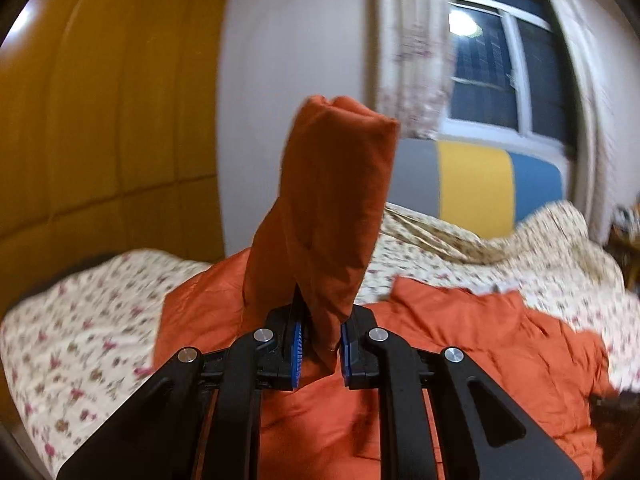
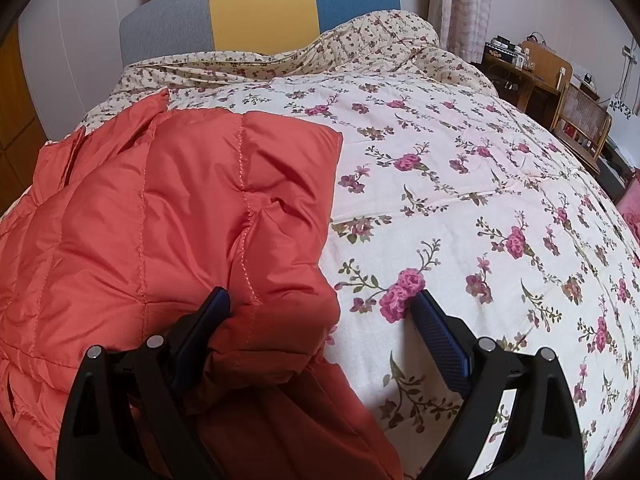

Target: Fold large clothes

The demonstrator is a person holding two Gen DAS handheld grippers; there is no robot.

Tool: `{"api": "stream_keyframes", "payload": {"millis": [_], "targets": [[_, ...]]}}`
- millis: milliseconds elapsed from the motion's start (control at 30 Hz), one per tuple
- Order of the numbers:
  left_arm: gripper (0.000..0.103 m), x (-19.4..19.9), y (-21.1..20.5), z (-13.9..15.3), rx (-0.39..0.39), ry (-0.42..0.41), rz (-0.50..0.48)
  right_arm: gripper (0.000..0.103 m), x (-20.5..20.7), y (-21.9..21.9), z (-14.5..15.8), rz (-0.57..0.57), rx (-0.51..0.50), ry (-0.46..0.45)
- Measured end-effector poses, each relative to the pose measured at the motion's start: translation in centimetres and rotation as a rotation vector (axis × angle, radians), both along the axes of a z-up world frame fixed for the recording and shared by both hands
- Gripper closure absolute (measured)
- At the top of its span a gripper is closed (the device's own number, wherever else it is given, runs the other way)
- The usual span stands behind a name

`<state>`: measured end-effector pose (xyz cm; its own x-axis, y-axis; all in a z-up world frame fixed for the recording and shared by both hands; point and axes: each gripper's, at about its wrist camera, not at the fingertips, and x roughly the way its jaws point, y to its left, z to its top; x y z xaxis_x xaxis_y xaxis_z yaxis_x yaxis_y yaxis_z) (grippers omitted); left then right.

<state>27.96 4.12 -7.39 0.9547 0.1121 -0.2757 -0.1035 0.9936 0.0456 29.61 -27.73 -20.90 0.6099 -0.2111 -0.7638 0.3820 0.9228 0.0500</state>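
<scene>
An orange quilted down jacket lies spread on the floral bedspread; it also shows in the left wrist view. My left gripper is shut on a bunched part of the jacket, likely a sleeve, which stands up lifted above the bed. My right gripper is open low over the bed, its left finger pressed against the jacket's right edge, its right finger over the bare bedspread. A puffy fold of the jacket sits between the jaws.
A grey, yellow and blue headboard stands at the far end of the bed. A wooden desk and a chair are at the right. A window with curtains and a yellow wardrobe show in the left wrist view.
</scene>
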Motion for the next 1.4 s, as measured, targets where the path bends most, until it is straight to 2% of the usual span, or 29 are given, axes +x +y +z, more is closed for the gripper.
{"api": "stream_keyframes", "payload": {"millis": [200,367,567,667,867,900,933,967,1000,1033,1067,1100,1167,1233,1400], "targets": [[0.089,0.9,-5.8,-2.0,0.164,0.052,-0.090,0.011,-0.1,0.0,-0.1,-0.001,0.006,-0.003],[0.089,1.9,-10.0,-4.7,0.272,0.151,-0.159,0.011,0.0,-0.1,-0.1,-0.001,0.008,-0.003],[0.089,2.6,-13.7,-9.3,0.451,0.264,-0.250,0.011,0.0,0.0,-0.1,-0.001,0.008,-0.003],[0.089,2.8,-14.4,-10.9,0.521,0.295,-0.254,0.011,0.0,0.0,-0.1,-0.001,0.010,-0.004],[0.089,2.8,-16.1,-12.6,0.657,0.300,-0.229,0.011,0.0,0.0,-0.1,-0.001,0.010,-0.004],[0.086,2.7,-16.2,-12.7,0.671,0.296,-0.225,0.011,0.0,0.0,-0.1,-0.001,0.010,-0.004],[0.078,2.6,-16.3,-12.6,0.675,0.291,-0.227,0.011,0.0,0.0,-0.1,-0.001,0.010,-0.004],[0.073,2.3,-16.3,-12.3,0.668,0.284,-0.245,0.011,0.0,0.0,-0.1,-0.001,0.010,-0.003],[0.053,2.0,-16.2,-11.7,0.651,0.276,-0.269,0.011,0.0,0.0,-0.1,-0.001,0.010,-0.003],[0.025,0.9,-16.0,-10.9,0.610,0.248,-0.311,0.011,0.0,0.0,-0.1,-0.001,0.009,-0.003],[0.014,0.1,-15.6,-10.0,0.577,0.217,-0.337,0.011,0.0,0.0,-0.1,-0.001,0.008,-0.003],[0.007,-0.9,-14.9,-8.9,0.528,0.178,-0.368,0.011,0.0,0.0,-0.1,-0.001,0.007,-0.003],[0.007,-1.5,-13.4,-7.4,0.449,0.161,-0.386,0.011,0.0,0.0,-0.1,-0.001,0.008,-0.004],[0.007,-1.0,-11.4,-6.2,0.362,0.176,-0.358,0.011,0.0,-0.1,-0.1,-0.001,0.009,-0.003],[0.008,0.6,-2.9,-3.1,0.106,0.143,-0.168,0.011,0.0,0.0,-0.1,-0.002,0.006,-0.004]]}}
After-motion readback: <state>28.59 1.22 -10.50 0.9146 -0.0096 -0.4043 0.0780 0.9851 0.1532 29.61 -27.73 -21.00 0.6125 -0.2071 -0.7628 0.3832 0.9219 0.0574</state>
